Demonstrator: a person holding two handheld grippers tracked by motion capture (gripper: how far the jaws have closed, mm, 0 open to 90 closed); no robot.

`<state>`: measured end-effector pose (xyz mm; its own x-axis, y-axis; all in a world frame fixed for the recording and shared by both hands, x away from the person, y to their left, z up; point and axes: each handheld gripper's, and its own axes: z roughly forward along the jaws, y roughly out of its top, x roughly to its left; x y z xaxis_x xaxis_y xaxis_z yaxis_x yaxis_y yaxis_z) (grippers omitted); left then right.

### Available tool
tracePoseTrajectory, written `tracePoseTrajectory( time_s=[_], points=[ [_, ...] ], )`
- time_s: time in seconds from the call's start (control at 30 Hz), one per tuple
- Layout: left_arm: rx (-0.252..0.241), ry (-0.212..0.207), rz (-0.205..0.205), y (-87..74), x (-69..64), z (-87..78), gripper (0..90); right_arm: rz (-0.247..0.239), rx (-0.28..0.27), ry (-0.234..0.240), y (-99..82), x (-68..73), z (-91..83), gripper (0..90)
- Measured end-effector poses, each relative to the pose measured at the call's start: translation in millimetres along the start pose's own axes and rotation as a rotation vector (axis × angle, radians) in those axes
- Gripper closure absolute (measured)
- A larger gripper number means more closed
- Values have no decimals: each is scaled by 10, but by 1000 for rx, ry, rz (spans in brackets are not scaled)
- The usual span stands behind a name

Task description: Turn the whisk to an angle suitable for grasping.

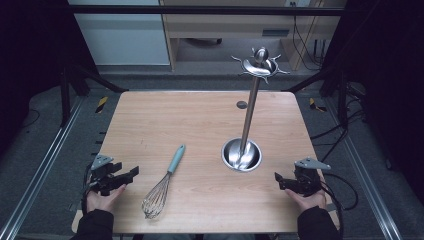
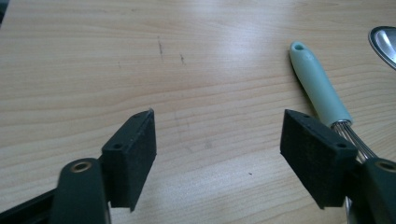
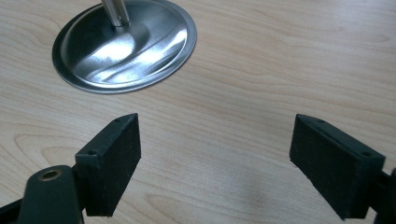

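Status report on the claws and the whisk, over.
Left claw open, empty. Right claw open, empty. Whisk flat on table, untouched, beside the utensil stand. Path clear.

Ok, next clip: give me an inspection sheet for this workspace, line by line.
Surface: wooden table, faint scuffs, a small dark round spot near the far edge.
Job's things: whisk lying flat, pale green handle pointing away; steel stand upright on its round base, hooks on top bare.
Clutter: nothing seen.
Grippers: left gripper and right gripper both open, holding nothing, near the front corners.
Cables: one trails from each gripper; more on the floor at right.
Surroundings: dark frame, floor rails, cabinets behind.
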<state>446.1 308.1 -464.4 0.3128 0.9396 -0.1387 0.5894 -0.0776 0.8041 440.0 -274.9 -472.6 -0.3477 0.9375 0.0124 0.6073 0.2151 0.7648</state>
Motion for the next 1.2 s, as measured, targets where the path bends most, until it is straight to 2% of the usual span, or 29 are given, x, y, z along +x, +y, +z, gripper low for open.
tracePoseTrajectory(
  time_s=[0.17,0.27,0.43,0.47,0.5,0.53,0.6,0.7,0.77,1.2],
  points=[
    [28,-7,7,5,-1,8,335,-2,4,17,-6,14,-1,176],
    [26,-9,22,-6,-17,19,362,-10,7,18,-8,21,7,176],
    [15,-50,56,22,-123,24,411,-13,15,13,-6,38,6,186],
    [20,-49,76,32,-158,29,409,-18,17,15,-6,39,7,187],
    [20,-49,76,32,-158,29,402,-18,17,15,-6,39,7,187],
    [34,-58,98,54,-224,49,392,-19,22,11,-5,50,10,187],
    [54,-72,103,95,-277,64,375,-14,26,8,-3,54,13,188],
    [56,-80,111,133,-328,67,374,-25,25,4,3,50,9,193],
    [71,-105,125,196,-386,55,372,-21,18,3,6,51,3,197],
    [72,-113,162,502,-518,-6,355,-16,11,-1,24,57,-10,202]
  ],
)
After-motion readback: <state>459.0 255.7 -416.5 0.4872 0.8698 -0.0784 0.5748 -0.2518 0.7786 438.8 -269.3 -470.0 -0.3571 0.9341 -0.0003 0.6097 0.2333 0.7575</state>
